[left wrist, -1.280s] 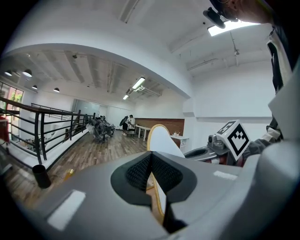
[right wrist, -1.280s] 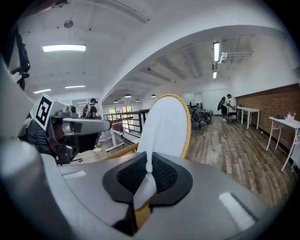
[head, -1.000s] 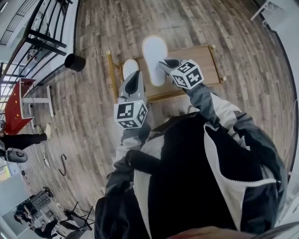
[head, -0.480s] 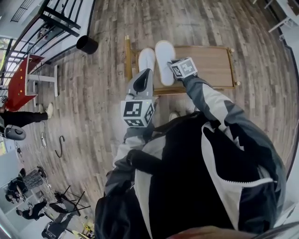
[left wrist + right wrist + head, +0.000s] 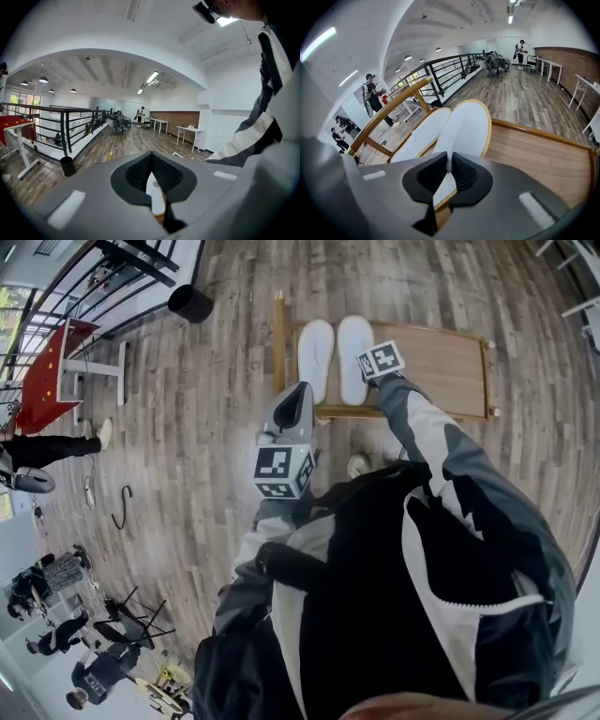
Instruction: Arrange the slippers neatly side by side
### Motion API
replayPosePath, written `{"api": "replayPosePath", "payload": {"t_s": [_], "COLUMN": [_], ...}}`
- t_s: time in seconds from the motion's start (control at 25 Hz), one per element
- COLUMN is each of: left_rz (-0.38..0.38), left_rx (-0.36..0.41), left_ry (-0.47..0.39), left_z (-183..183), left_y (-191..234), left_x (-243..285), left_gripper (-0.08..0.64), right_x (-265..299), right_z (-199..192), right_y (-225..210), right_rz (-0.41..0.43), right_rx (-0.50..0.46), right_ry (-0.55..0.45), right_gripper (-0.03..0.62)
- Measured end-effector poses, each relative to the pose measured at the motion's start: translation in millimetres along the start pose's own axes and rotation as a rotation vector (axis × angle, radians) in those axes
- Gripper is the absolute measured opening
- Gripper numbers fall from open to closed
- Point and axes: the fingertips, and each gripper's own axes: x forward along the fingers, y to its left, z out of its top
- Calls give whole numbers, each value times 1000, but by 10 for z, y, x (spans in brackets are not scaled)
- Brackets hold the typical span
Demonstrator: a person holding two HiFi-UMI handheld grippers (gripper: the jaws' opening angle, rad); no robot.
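A wood-plank floor (image 5: 187, 381) fills the head view, with a black railing (image 5: 141, 254) and a black bin (image 5: 190, 303) at the upper left and a red table (image 5: 42, 381) at the left edge. At the top centre stands a low wooden counter (image 5: 441, 371) with a raised rail along its left end. 2 white slippers lie on the left part of it, side by side with their long sides just about touching and their toes toward the top of the frame: the left slipper (image 5: 314, 348) and the right slipper (image 5: 353, 338). The right part of the counter is plain wood.

The right tongs (image 5: 449, 164) come in from the centre of the head view, along a grey and black sleeve, to the near end of the right slipper. In the right gripper view the jaws are narrowed to a slit and pinch the white edge of that slipper's heel end. The slipper stretches away from the pads, with the left slipper beside it toward the left of that frame. Whether the heel is lifted off the wood cannot be told.

The left tongs (image 5: 298, 395) sit just below the counter's near edge in the head view, pointing toward the left slipper but apart from it. In the left gripper view the pads (image 5: 138, 172) meet with nothing between them.
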Motion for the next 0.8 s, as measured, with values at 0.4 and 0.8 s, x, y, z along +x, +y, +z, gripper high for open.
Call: {"api": "replayPosePath", "payload": {"t_s": [0.4, 0.8], "left_rz": [43, 19], "left_rx": [-15, -11], "left_ry": [32, -10], "left_z": [-123, -92], "left_y": [128, 83], "left_x": [-104, -112], "left_gripper": [12, 12], "right_x": [211, -58], "right_z": [-32, 159], "right_y": [45, 275], "right_rz": [6, 82], "right_rx": [-13, 12], "right_ry": [39, -52], "right_gripper": [160, 176]}}
